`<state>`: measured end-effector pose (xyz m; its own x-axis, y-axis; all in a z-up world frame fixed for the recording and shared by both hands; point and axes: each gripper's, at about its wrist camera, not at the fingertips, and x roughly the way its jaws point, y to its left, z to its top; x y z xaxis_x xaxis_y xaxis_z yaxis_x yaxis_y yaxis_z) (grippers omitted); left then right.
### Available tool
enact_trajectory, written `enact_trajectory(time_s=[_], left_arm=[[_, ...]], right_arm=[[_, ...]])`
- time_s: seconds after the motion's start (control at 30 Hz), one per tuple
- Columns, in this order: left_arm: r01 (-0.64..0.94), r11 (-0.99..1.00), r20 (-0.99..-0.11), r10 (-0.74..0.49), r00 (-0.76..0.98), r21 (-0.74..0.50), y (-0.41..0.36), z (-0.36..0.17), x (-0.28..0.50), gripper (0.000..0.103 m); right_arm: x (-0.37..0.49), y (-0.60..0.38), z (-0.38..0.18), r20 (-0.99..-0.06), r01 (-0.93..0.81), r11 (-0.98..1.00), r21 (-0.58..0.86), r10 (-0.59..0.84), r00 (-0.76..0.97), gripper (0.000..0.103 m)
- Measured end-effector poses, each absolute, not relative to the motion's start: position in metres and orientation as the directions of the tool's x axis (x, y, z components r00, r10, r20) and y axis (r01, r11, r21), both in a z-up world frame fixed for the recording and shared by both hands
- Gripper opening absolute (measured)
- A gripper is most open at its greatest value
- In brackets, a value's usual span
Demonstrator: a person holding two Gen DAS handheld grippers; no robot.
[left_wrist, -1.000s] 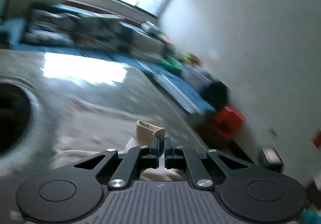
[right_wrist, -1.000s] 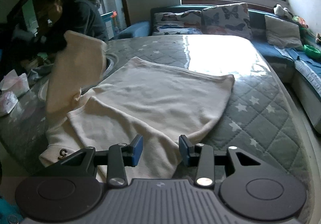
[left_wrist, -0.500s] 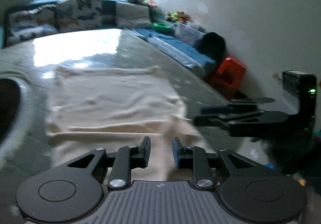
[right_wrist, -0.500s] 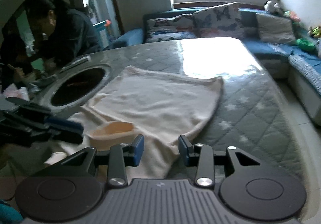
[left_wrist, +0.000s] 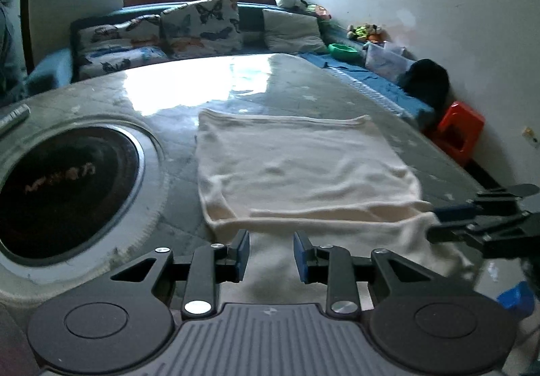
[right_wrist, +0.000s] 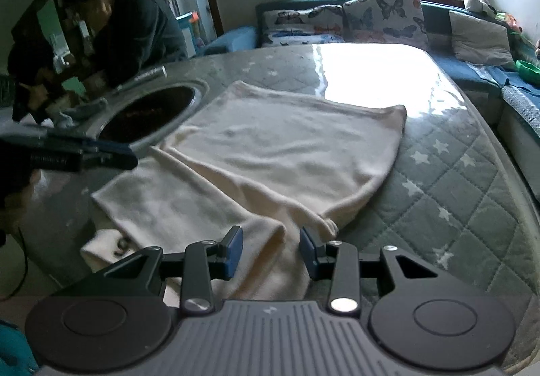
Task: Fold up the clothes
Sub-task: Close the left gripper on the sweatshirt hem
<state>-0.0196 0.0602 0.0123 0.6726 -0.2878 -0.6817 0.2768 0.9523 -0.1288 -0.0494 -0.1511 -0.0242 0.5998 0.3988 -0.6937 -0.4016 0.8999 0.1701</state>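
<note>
Hovering at the near edge, the left hand-held gripper [left_wrist: 271, 256] and right hand-held gripper [right_wrist: 271, 251] both stand agape, holding nothing. The cream garment [right_wrist: 270, 153] lies partly folded on the quilted counter [right_wrist: 455, 194], beside a round recess [left_wrist: 64, 187].

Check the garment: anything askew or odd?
The garment isn't square: its near part droops over the table edge, and a fold runs slantwise across it. Left hand-held gripper and right hand-held gripper are both open, holding nothing. No damage or spill visible.
</note>
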Motion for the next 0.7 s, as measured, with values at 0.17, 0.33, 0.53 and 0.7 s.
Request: enact_trajectory(time_s=[0.17, 0.33, 0.53, 0.7], left_arm=[[0.215, 0.969, -0.708, -0.235, 0.666, -0.120, 0.064, 0.000, -0.003, 0.038], [0.192, 0.969, -0.726, -0.243, 0.643, -0.154, 0.071, -0.012, 0.004, 0.023], [0.182, 0.968, -0.708, -0.249, 0.661, -0.171, 0.076, -0.007, 0.000, 0.007], [0.180, 0.969, -0.706, -0.248, 0.663, -0.170, 0.076, -0.008, 0.000, 0.006]], right_arm=[[-0.050, -0.149, -0.025, -0.692, -0.405, 0.902, 0.148, 0.387, 0.609, 0.028], [-0.050, -0.145, -0.026, -0.695, -0.414, 0.904, 0.102, 0.363, 0.620, 0.016], [-0.058, -0.138, -0.018, -0.680, -0.441, 0.897, 0.022, 0.337, 0.652, 0.010], [-0.058, -0.131, -0.020, -0.679, -0.464, 0.886, -0.031, 0.322, 0.660, 0.016]])
